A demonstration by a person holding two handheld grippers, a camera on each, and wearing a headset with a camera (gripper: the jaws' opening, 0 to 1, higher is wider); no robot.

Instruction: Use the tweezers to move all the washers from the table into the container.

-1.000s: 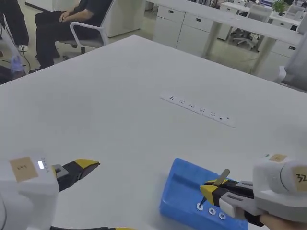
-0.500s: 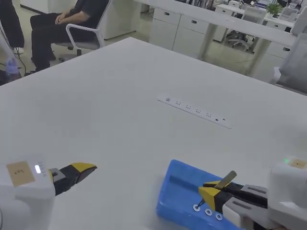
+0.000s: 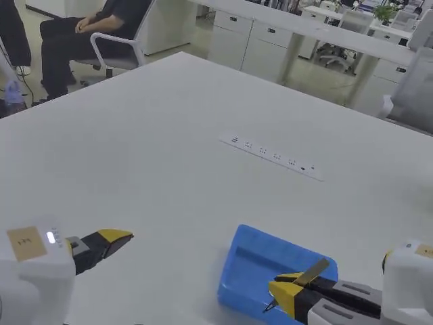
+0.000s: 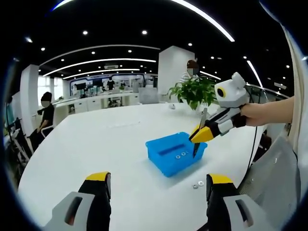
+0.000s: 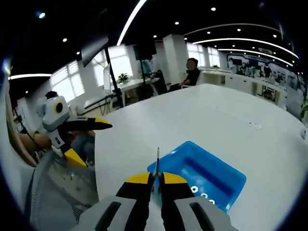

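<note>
Head view: left gripper [image 3: 111,240] is hovering lower left. Right gripper [image 3: 287,296], lower right, is clamping tweezers [image 3: 312,271] over the container [image 3: 254,261].

Left gripper view: own jaws are standing spread. Washers [image 4: 183,154] are lying in the container at centre frame, with loose washers [image 4: 198,185] just below it on the table [image 4: 96,139].

Right gripper view: own jaws are pinching the tweezers.

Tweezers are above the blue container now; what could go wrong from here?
The washers left on the table lie close beside the container wall; the tweezers in the right gripper could bump and shift it. They are small and flat, so they may slip from the tips or skid away.
</note>
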